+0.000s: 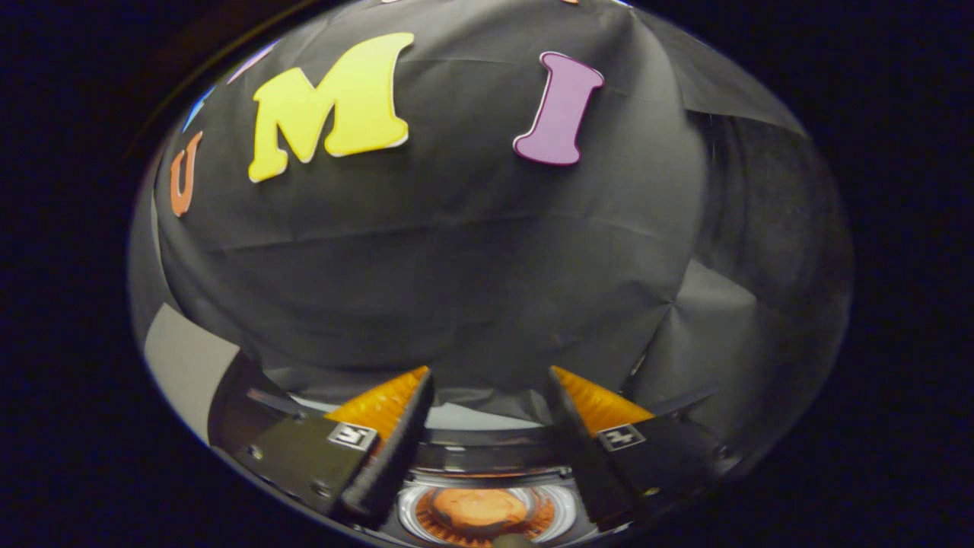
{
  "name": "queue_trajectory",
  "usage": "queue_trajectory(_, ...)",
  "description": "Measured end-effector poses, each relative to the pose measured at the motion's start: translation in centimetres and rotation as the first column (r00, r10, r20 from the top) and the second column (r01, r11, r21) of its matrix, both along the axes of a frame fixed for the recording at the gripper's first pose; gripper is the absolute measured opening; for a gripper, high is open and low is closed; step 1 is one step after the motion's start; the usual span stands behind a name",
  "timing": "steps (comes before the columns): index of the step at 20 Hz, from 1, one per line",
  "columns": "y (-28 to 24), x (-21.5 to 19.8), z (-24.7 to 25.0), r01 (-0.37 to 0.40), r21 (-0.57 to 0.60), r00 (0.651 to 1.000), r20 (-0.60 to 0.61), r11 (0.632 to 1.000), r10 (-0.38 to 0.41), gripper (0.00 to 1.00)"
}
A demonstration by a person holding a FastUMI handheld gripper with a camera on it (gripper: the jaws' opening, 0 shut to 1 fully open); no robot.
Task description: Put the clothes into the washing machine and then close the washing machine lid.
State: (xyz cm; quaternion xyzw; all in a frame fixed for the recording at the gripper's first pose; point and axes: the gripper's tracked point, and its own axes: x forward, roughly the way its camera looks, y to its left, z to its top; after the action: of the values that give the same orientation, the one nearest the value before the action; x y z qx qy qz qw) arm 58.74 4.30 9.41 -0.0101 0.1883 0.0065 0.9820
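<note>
Washing machine (487, 449) drum, open below my hand-held gripper (491, 403): orange clothes (479, 508) already lie inside; fingers spread and empty, held above the opening, lid not yet closed.

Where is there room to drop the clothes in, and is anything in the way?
The gripper is open with nothing between its fingers. Below them, the washing machine drum shows an orange piece at its middle; the shiny ring around it looks bare. The gap between the fingers is free; the black cloth wall stands just beyond.
</note>
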Motion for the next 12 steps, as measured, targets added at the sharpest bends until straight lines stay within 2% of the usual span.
queue_trajectory(1, 0.2, 0.1, 0.2, -0.002, 0.013, 1.0, 0.019, 1.0, 0.002, 0.94)
queue_trajectory(12, 0.0, -1.7, 0.1, -0.021, 0.009, 0.993, 0.113, 1.0, 0.02, 0.94)
